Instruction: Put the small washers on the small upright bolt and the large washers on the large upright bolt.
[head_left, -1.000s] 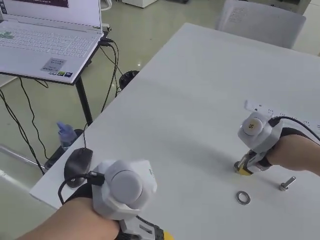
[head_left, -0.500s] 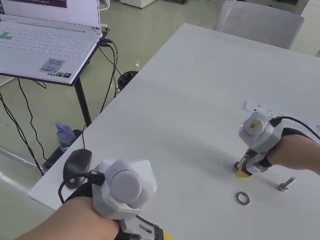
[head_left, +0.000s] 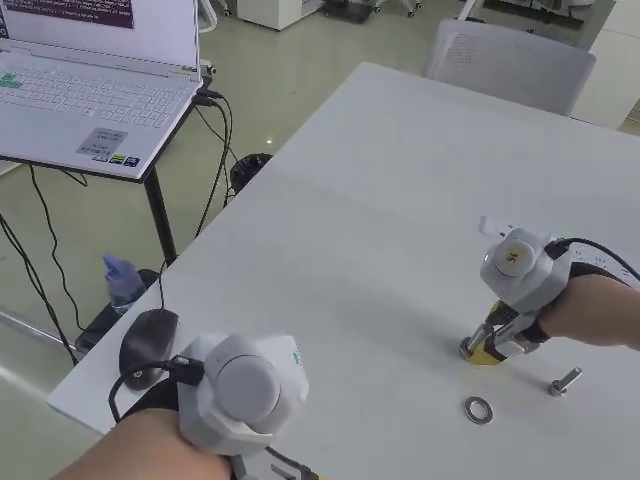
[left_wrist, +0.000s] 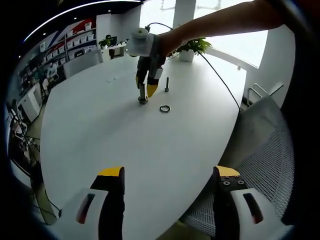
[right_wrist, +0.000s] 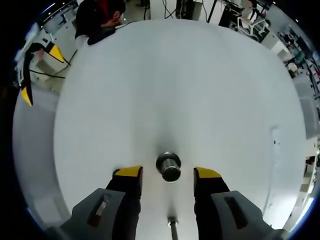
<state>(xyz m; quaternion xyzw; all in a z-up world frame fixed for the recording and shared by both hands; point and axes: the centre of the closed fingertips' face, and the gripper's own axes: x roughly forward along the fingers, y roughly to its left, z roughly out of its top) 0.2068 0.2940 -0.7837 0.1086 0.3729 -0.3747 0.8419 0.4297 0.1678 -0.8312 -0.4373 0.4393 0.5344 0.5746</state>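
No writing can be read with certainty. The laptop (head_left: 95, 95) stands well apart from the jaws of both grippers, on the side of the left gripper (left_wrist: 168, 176). Its screen shows a purple bar (head_left: 70, 10) with white letters, and a pale sticker (head_left: 105, 139) is on the palm rest. Both are too small to make out.

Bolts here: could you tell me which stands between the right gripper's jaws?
The thick bolt, flanked by the open right gripper; the thin bolt stands apart near the washer.
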